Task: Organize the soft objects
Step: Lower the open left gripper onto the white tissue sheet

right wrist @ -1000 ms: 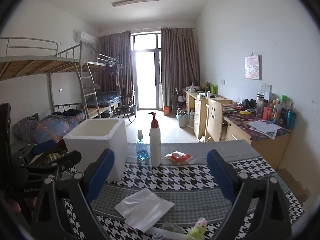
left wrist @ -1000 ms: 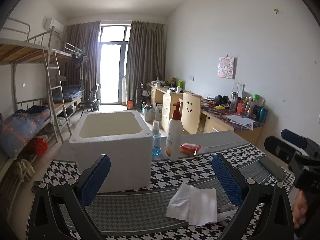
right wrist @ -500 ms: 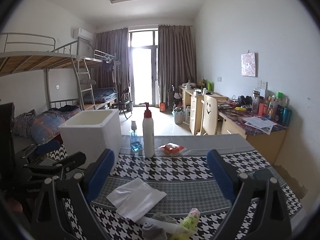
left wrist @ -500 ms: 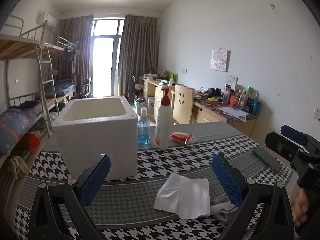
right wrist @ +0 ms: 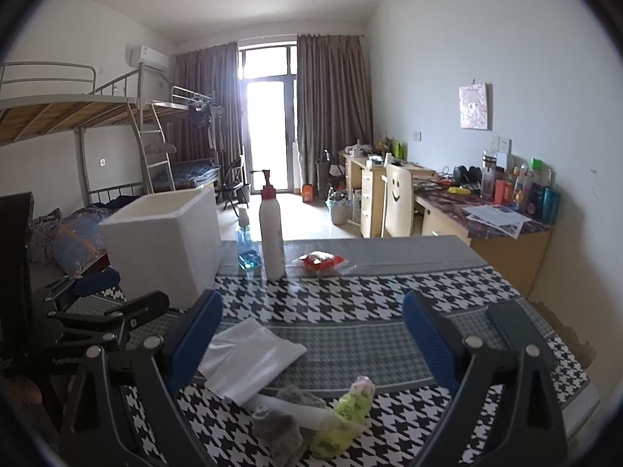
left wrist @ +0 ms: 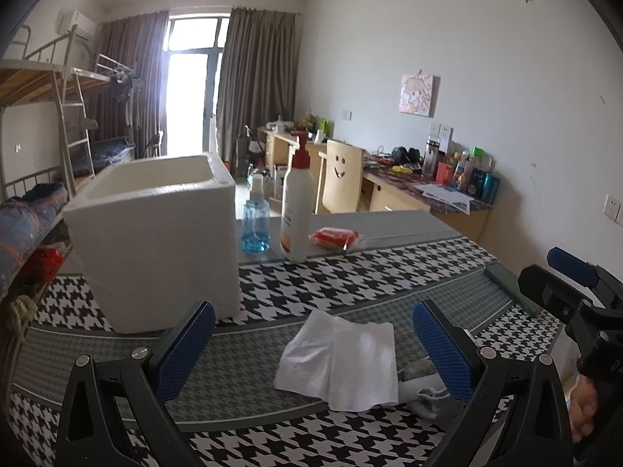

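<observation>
On the houndstooth tablecloth (left wrist: 350, 284), a white tissue (left wrist: 342, 362) is being framed between the spread fingers of the left gripper (left wrist: 311, 346), nearer than the right gripper (right wrist: 311, 334), also spread and empty; grey sock (right wrist: 278, 426) is lying just beyond.

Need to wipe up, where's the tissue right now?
The tissue lies flat on the checkered tablecloth, in front of the foam box, beside a grey sock.
</observation>
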Tool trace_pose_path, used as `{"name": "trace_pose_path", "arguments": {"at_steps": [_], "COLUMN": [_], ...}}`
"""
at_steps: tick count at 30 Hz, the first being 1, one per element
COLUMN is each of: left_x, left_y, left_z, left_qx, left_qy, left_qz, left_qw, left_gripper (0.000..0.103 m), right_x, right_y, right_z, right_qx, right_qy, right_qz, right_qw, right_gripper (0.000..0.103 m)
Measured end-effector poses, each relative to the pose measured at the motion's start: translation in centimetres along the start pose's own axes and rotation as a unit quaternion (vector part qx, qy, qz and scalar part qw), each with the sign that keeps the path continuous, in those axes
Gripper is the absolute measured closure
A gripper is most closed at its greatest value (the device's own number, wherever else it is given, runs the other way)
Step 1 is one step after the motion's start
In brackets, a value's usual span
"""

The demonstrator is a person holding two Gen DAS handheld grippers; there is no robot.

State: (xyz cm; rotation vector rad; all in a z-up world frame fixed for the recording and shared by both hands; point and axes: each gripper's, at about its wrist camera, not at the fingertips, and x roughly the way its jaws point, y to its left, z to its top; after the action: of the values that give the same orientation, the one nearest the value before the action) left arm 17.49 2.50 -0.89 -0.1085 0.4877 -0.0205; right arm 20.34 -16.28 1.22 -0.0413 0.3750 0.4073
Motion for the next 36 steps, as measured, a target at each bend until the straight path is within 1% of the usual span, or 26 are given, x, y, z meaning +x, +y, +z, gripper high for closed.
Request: {"name": "trace_pose_path", "arguments": {"at_steps": [9,16,19,22,24,29,36], "left_x": [2.3,4.0,4.8,5.6,6.1,7.9,9.3], "left_y": [-0.4,-1.4,-1.8,-2.1,-2.2,-1.9,-2.0], "left_z": [-0.9,-1.4,-1.6,-1.9,-2.1,-2.8,-3.7], "left_qx": [0.0,0.008,0.013,0.017,0.017,0.008,0.018], "left_qy": [0.038,0.066,0.076,0.088,0.096,0.133,0.156], "left_qz": [0.001,-0.012,-0.012,-0.008,-0.005,-0.012,-0.002], "left_qw": [0.9993,0.9977,0.997,0.9959,0.9953,0.991,0.9875], "left_gripper": [0.001,0.001,0.001,0.001,0.001,0.001,0.008], "right_x": [0.9,1.6,2.1,2.8,3.1,3.4,4.1], "right_y": [-1.2,-1.9,-2.3,-2.9,-3.1,-3.5,-4.0], "right_z": [-1.5,-2.6,-3.0,-3.9,-4.3,-4.9,-5.3], "right_qx": [0.011,0.011,0.013,0.023,0.025,0.03,0.036], "right_qy": [0.026,0.046,0.058,0.082,0.09,0.1,0.118], "right_qz": [-0.01,-0.018,-0.026,-0.024,-0.026,-0.023,-0.025], "right_qw": [1.0,0.999,0.998,0.996,0.995,0.994,0.992], "right_gripper": [0.007,0.007,0.007,0.007,0.007,0.007,0.007]}}
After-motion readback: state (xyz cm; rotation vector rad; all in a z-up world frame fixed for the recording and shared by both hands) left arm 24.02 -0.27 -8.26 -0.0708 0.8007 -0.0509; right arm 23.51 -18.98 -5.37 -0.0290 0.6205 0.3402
